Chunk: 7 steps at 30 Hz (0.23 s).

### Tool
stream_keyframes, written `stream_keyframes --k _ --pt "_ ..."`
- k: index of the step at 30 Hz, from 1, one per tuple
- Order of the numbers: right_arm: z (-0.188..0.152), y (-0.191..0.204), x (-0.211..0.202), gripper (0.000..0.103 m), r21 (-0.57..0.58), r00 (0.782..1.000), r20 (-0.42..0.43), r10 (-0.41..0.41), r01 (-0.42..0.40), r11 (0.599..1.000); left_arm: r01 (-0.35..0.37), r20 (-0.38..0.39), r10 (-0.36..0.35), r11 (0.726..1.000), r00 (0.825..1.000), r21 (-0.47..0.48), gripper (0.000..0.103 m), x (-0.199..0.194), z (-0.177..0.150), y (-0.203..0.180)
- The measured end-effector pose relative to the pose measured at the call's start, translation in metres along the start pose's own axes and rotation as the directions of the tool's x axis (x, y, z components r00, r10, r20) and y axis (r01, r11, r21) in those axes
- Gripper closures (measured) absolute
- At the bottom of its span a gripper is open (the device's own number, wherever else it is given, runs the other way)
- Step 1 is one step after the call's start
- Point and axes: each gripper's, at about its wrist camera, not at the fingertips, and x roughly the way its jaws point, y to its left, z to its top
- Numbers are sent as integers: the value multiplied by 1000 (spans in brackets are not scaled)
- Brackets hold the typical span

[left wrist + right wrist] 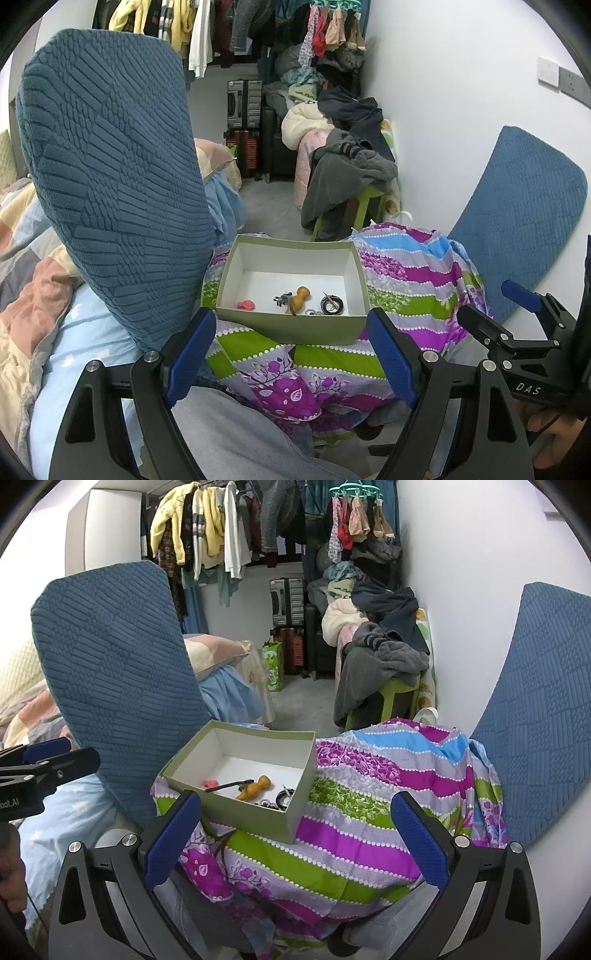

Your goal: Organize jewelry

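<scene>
A green box [291, 326] with a white inside sits at the centre of the left wrist view, on a striped floral cloth [406, 266]. Along its near inner edge lie a small red piece [246, 305], a dark trinket [282, 298], an amber wooden gourd-shaped piece [300, 297] and a dark ring [332, 305]. The left claw [291, 360] spreads wide at the lower centre, holding nothing. In the right wrist view the right claw [293, 836] also gapes wide and empty, the box left of centre. Blue quilted cushions [110, 184] stand at both sides.
</scene>
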Motion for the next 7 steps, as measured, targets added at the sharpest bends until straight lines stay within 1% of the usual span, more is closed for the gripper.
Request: stream_keyframes --k 7 --pt "-1 -1 2 0 -3 1000 -9 8 -8 1000 3 1 -3 1000 1000 4 19 -1 -1 -2"
